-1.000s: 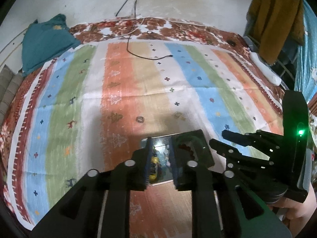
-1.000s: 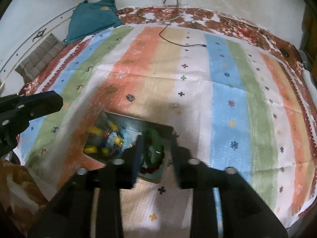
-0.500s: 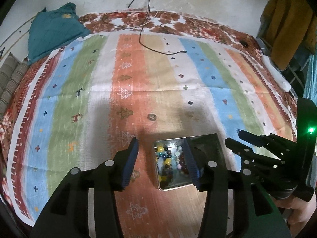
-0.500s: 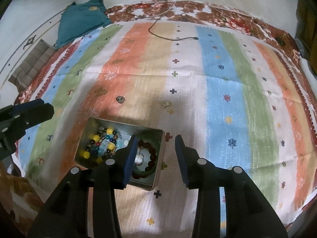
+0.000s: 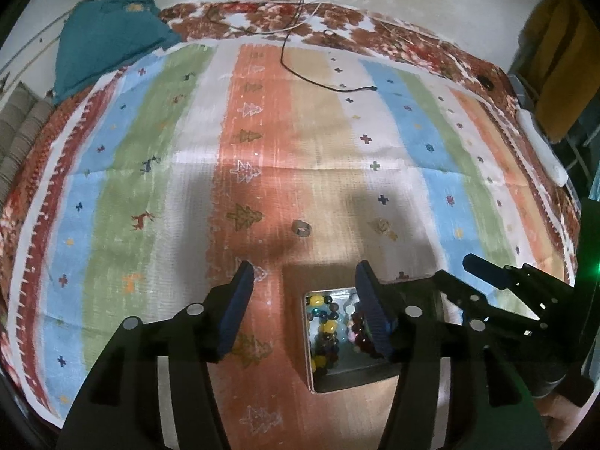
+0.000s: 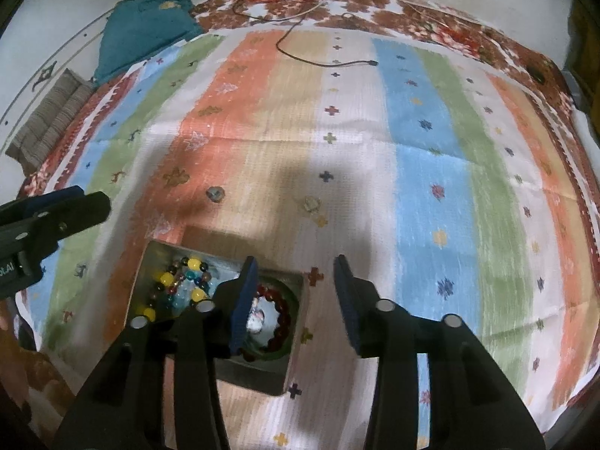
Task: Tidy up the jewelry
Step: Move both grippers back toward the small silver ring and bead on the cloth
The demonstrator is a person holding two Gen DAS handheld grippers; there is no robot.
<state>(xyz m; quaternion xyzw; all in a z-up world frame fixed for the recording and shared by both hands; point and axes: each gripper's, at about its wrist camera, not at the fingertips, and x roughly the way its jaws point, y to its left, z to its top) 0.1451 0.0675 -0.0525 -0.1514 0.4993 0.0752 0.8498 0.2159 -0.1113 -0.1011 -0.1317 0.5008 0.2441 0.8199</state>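
A small metal tin (image 5: 350,375) (image 6: 161,255) lies on the striped cloth and holds a multicoloured bead bracelet (image 5: 324,328) (image 6: 180,281) and a dark red bead bracelet (image 6: 279,313) (image 5: 362,332). A small ring (image 5: 301,228) (image 6: 215,194) lies on the orange stripe beyond the tin. A pale small jewel (image 5: 383,226) (image 6: 311,204) lies to its right. My left gripper (image 5: 303,294) is open and empty above the tin's left side. My right gripper (image 6: 296,283) is open and empty above the tin's right edge; it also shows in the left wrist view (image 5: 506,292).
A black cable (image 5: 318,78) (image 6: 322,60) lies across the far part of the cloth. A teal cloth (image 5: 105,33) (image 6: 146,26) sits at the far left corner. A white object (image 5: 540,146) lies at the right edge, with hanging clothes (image 5: 558,48) behind it.
Both grippers have opened from shut and pulled back and up from the tin. The bracelets now lie in the tin.
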